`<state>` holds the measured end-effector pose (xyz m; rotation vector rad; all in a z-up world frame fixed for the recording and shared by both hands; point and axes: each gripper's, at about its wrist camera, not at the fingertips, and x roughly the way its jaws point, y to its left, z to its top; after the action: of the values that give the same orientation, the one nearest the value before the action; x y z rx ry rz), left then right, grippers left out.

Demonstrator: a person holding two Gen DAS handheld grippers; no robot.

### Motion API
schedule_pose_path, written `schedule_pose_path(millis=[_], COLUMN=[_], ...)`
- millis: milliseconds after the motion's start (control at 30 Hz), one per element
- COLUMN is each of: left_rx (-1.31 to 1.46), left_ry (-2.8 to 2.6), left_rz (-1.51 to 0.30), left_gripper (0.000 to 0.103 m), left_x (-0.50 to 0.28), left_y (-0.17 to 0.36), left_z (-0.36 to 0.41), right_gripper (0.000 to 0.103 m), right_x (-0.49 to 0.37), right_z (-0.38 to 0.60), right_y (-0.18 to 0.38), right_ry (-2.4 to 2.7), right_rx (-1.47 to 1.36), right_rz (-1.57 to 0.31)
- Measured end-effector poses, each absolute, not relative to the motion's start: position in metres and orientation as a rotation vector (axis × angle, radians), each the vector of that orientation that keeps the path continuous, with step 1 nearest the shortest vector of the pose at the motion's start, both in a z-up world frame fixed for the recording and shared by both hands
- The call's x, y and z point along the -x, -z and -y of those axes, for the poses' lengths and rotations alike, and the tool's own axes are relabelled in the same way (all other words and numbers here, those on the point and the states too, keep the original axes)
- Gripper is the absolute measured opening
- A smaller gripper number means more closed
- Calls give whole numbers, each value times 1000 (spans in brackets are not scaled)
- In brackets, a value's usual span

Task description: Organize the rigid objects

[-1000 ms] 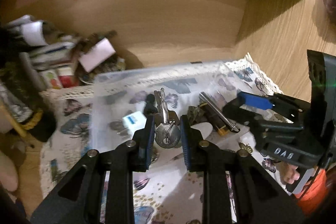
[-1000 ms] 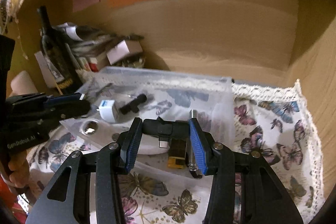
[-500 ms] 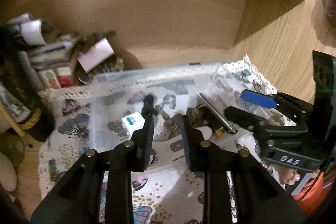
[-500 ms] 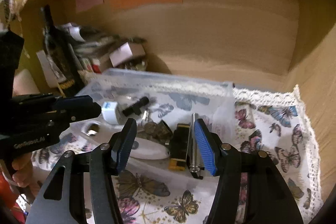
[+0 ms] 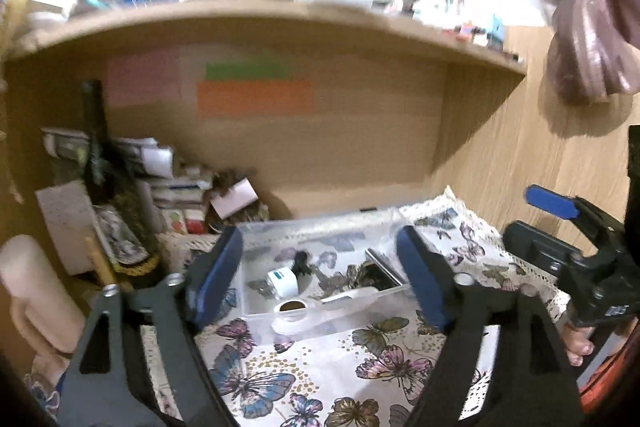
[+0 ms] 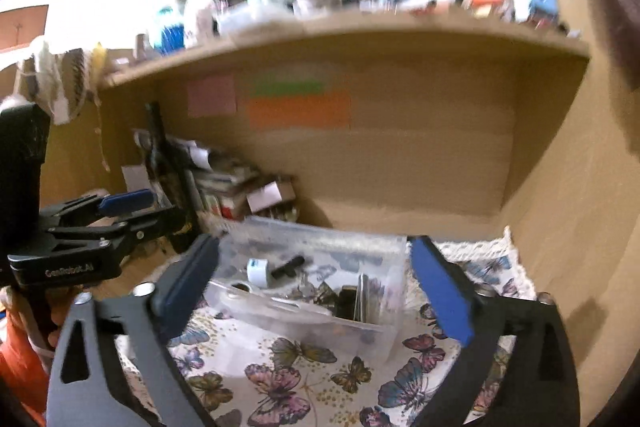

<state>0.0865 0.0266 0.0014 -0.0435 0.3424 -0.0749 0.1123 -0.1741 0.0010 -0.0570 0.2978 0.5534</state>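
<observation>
Now both tongs, left (image 5: 320, 279) and right (image 6: 316, 287), hover opening, empty.

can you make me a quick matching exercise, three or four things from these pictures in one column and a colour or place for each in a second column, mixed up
Things:
1. small cube-shaped charger
2. wide rectangular paper note
3. clear plastic storage box
4. narrow strip note

Colour or place:
A. green, on the back panel
B. on the butterfly-print cloth
C. white with a blue patch, inside the box
D. orange, on the back panel

Pairs: 1-C, 2-D, 3-B, 4-A
</observation>
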Motion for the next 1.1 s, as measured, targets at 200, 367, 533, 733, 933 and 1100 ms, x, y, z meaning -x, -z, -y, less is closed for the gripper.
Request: schedule_pose_path(millis=[200, 367, 533, 733, 933, 1100], left_rx=[16, 9, 3, 15, 23, 34], left_ry=[49, 55, 58, 52, 55, 59], left_rz=[-248, -223, -216, -214, -224, -234], left_gripper=[102, 103, 103, 103, 103, 103], left_x=[-42, -22, -14, -14, -17, -18], left_y=[-11, -14, -12, -12, -12, -11], left_z=[-18, -11, -5, -6, -8, -9], right_gripper=[103, 103, 103, 103, 103, 103], right_x=[-80, -65, -59, -57, -58, -57], right_z=[180, 188, 192, 195, 195, 193], right_y=[-9, -7, -6, -6, -3, -3], right_ry=[-537, -532, -529, -525, -527, -525], right_rx=[50, 26, 24, 15, 11, 15], right_rz=[-239, -224, -223, -224, -231, -233])
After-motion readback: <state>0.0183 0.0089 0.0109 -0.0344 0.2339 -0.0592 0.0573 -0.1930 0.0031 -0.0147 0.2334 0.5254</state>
